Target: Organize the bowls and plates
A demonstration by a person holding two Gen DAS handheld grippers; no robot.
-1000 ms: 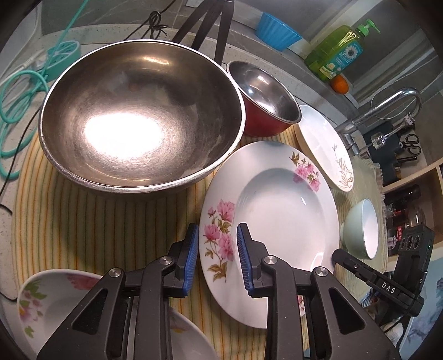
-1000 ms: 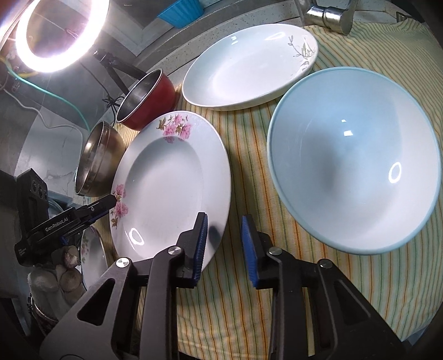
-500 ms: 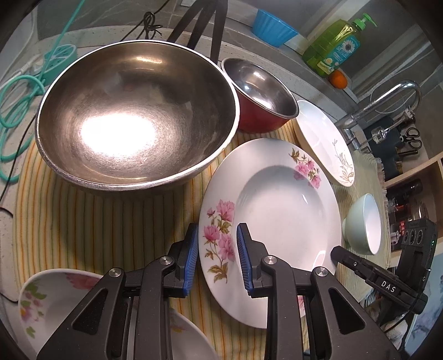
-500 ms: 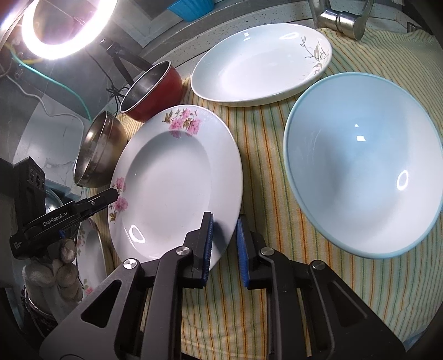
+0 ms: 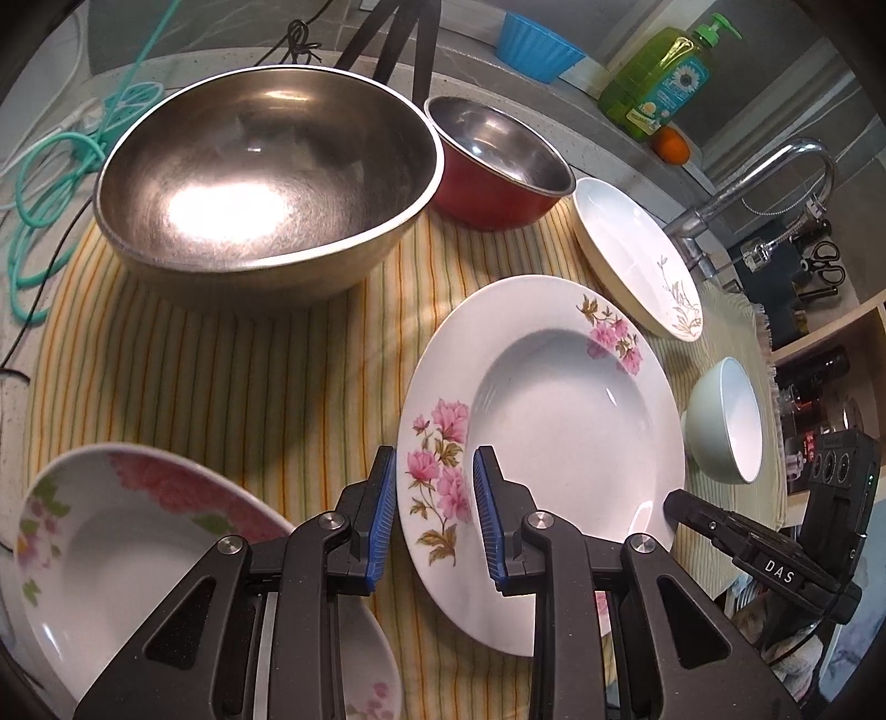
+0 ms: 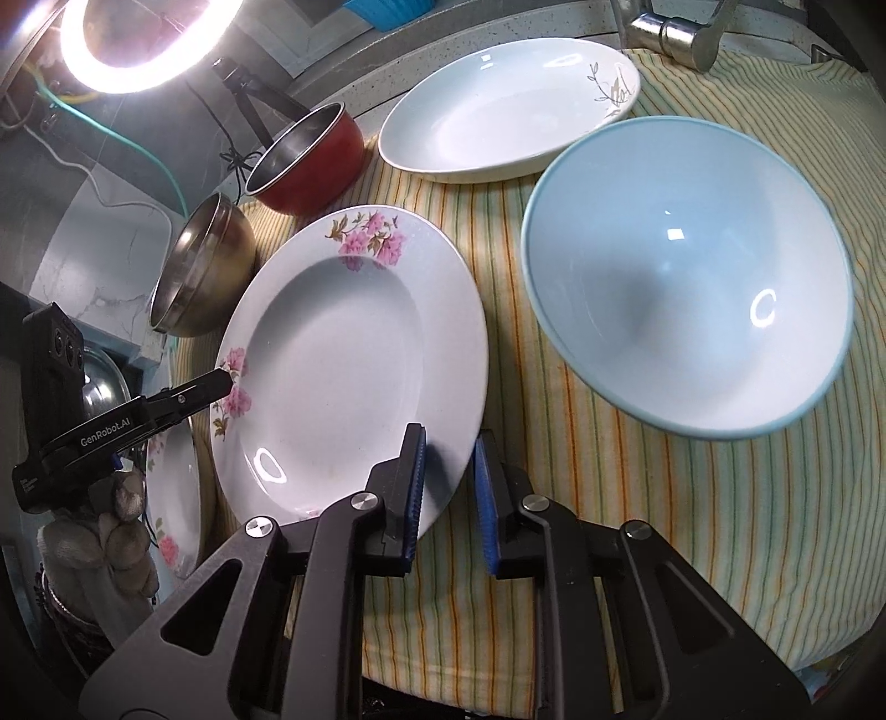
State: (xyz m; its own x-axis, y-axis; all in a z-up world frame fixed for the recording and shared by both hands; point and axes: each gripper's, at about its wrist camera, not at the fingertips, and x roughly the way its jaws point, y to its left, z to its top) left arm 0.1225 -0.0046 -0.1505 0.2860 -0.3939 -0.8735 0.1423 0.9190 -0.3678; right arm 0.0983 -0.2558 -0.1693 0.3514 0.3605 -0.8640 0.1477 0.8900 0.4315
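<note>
A white plate with pink flowers [image 5: 559, 421] lies on the striped cloth [image 5: 249, 387]; it also shows in the right wrist view [image 6: 343, 354]. My left gripper [image 5: 434, 493] is open, its jaws astride the plate's near rim. My right gripper [image 6: 447, 476] is open, its jaws astride the opposite rim. A pale blue bowl [image 6: 686, 277] sits right of the plate. A white plate with a leaf print [image 6: 509, 124] lies behind. A large steel bowl [image 5: 266, 183] and a red bowl [image 5: 498, 160] stand at the back.
A second flowered plate [image 5: 138, 554] lies under my left gripper. A tap [image 5: 758, 183], a green soap bottle [image 5: 659, 72], an orange [image 5: 671, 145] and a blue cup [image 5: 534, 47] line the back. Teal cable [image 5: 44, 183] lies at the left.
The left gripper has drawn back a little and the big steel bowl looks farther. The right gripper has moved in so that its jaws now straddle the flowered plate's rim.
</note>
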